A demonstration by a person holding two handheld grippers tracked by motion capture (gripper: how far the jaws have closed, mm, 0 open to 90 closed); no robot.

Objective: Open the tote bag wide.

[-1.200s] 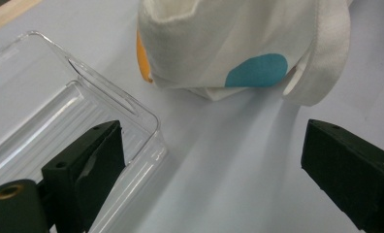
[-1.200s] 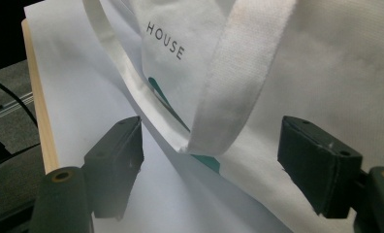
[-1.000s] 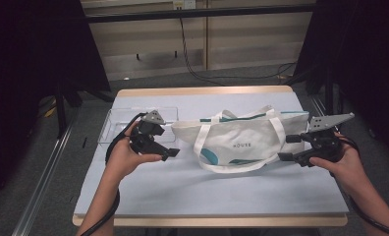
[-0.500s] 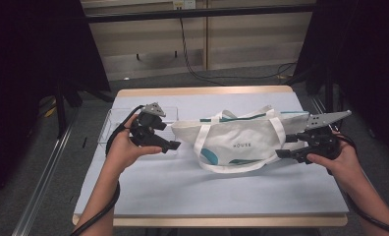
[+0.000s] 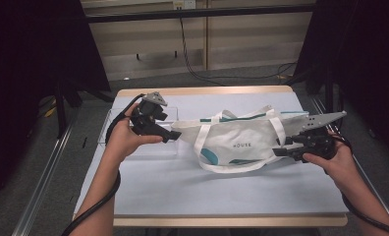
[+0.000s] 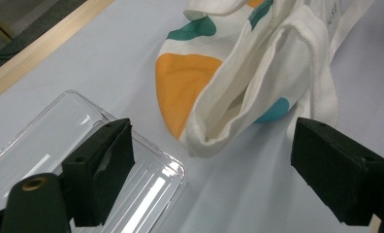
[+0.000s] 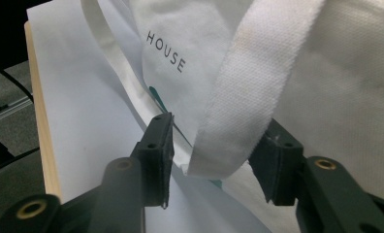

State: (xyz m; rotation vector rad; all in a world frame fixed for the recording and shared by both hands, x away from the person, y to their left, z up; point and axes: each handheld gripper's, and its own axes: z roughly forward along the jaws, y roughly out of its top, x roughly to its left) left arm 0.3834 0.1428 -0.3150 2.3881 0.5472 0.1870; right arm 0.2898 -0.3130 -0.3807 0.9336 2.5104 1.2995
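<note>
White canvas tote bag (image 5: 241,142) with teal patches lies slumped.

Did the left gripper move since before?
Yes. In the high view the left gripper has gone up the picture and toward the bag, judged against the clear tray. Its jaws closed slightly, with nothing between them.

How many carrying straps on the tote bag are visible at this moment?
2. One strap loops down the bag's front face toward the table's near edge; the other strap arches along its far side. Parts of both may be hidden.
</note>
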